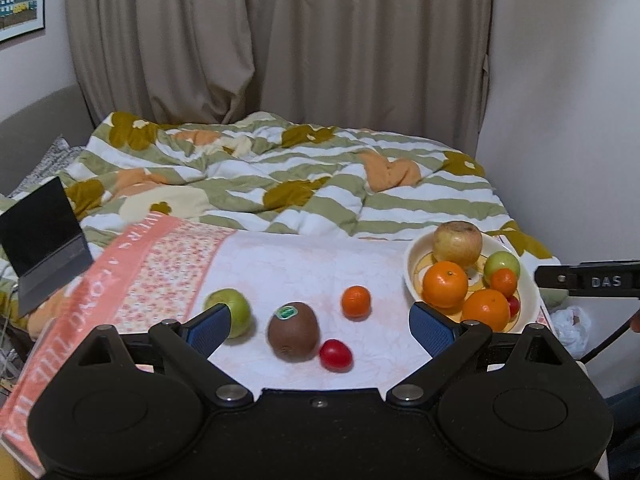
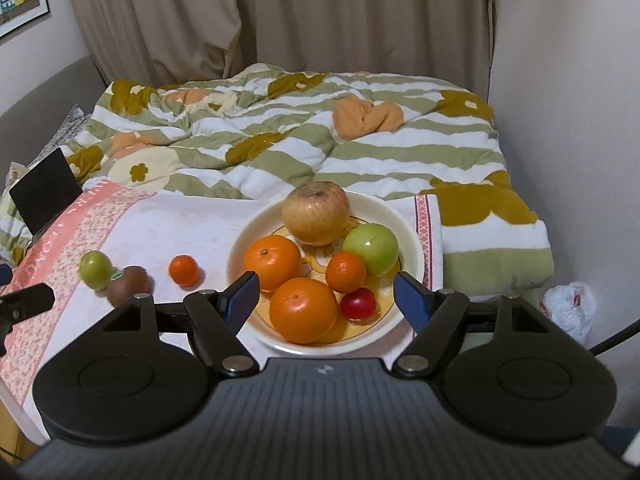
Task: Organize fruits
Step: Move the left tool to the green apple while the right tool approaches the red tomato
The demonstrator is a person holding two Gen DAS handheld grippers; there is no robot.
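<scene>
On the pink-and-white towel (image 1: 288, 264) lie a green apple (image 1: 234, 310), a brown kiwi (image 1: 293, 330), a small red tomato (image 1: 336, 355) and a small mandarin (image 1: 355, 301). My left gripper (image 1: 320, 324) is open and empty, held just above and in front of the kiwi. A cream bowl (image 2: 412, 240) at the right holds a large yellowish apple (image 2: 316, 213), a green apple (image 2: 371, 249), two oranges (image 2: 304, 310), a mandarin (image 2: 346, 272) and a red tomato (image 2: 358, 303). My right gripper (image 2: 325, 300) is open and empty over the bowl's near edge.
The towel lies on a bed with a green-striped flowered quilt (image 1: 280, 176). A dark tablet (image 1: 40, 240) stands at the left. A white plastic bag (image 2: 568, 312) lies by the wall at the right. Beige curtains (image 1: 280, 40) hang behind.
</scene>
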